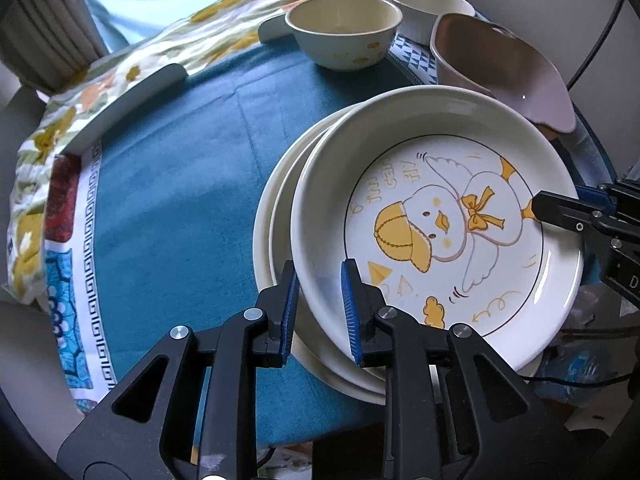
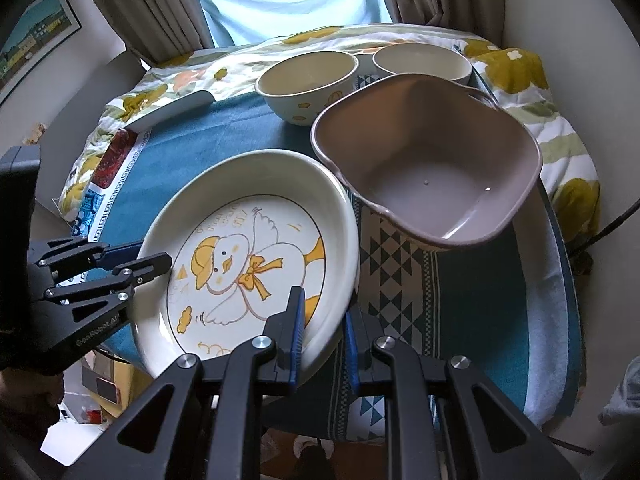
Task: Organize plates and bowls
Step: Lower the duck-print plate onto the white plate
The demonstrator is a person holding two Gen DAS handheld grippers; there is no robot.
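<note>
A white plate with a yellow duck drawing (image 1: 440, 216) (image 2: 240, 240) lies tilted on top of two plain white plates (image 1: 276, 240). My left gripper (image 1: 320, 280) (image 2: 154, 254) is shut on its near-left rim, one pad outside and one inside. From the opposite side, my right gripper (image 2: 322, 312) (image 1: 540, 208) is shut on the rim too. A brown square bowl (image 1: 500, 64) (image 2: 428, 168) stands just behind the plate. Further back are a cream bowl with yellow marks (image 1: 344, 36) (image 2: 306, 80) and a second cream bowl (image 1: 428, 4) (image 2: 422, 64).
A teal cloth (image 1: 168, 184) covers the table, with a triangle-patterned mat (image 2: 400, 272) under the brown bowl. A floral blanket (image 1: 40, 152) hangs round the far and left edges. A grey slab (image 1: 132, 108) lies at the left. Curtains and a window stand behind.
</note>
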